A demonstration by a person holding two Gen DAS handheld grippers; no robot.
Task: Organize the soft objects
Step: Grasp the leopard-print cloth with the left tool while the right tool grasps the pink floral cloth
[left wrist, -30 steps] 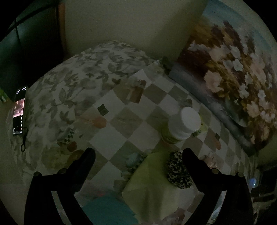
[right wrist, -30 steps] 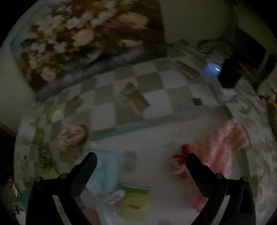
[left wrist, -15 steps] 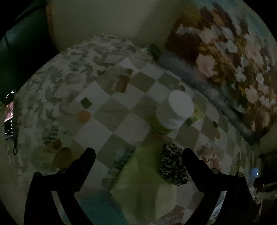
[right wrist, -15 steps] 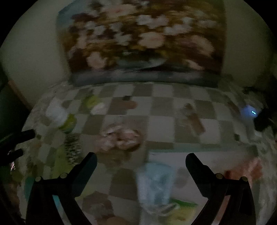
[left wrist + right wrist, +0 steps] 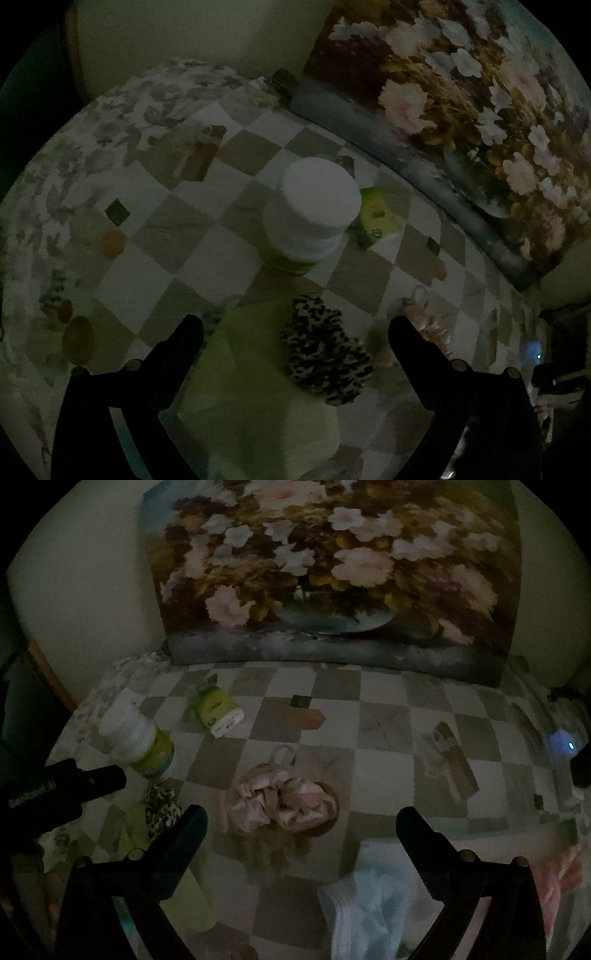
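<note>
The scene is dim. A leopard-print scrunchie lies on a light green folded cloth between the fingers of my open, empty left gripper. Both show at the left of the right wrist view, the scrunchie on the cloth. A crumpled pink satin piece lies on the checkered bedspread just ahead of my open, empty right gripper. A pale blue cloth lies under the right finger, and a pink cloth lies at the far right.
A white-capped bottle stands just beyond the scrunchie, with a green packet behind it. A large flower painting leans on the wall at the back. A dark device with a blue light sits at the right.
The right gripper has swung left, from the pink and red cloths to the pink satin piece. The left gripper has moved closer to the bottle and the scrunchie.
</note>
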